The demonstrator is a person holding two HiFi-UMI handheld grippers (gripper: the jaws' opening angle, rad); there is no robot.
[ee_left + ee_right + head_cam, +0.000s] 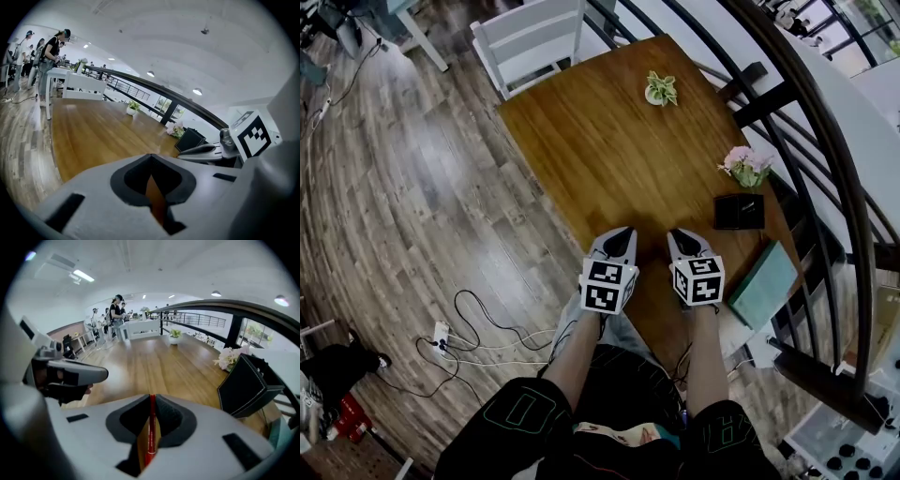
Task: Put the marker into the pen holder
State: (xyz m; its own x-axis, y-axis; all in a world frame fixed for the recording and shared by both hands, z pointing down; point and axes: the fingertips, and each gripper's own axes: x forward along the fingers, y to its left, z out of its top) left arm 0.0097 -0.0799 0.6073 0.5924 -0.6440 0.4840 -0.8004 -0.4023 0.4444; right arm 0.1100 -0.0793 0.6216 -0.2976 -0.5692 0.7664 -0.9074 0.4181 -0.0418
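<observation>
Delivery pending at the brown wooden table: right gripper clamps the slim red marker, left gripper closed on nothing; black leather square pen holder waits just ahead.

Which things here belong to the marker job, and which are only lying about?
For the job: red marker, held in the right tongs; black pen holder.
Lying about: green plant; pink flowers; teal book; white chair.
</observation>
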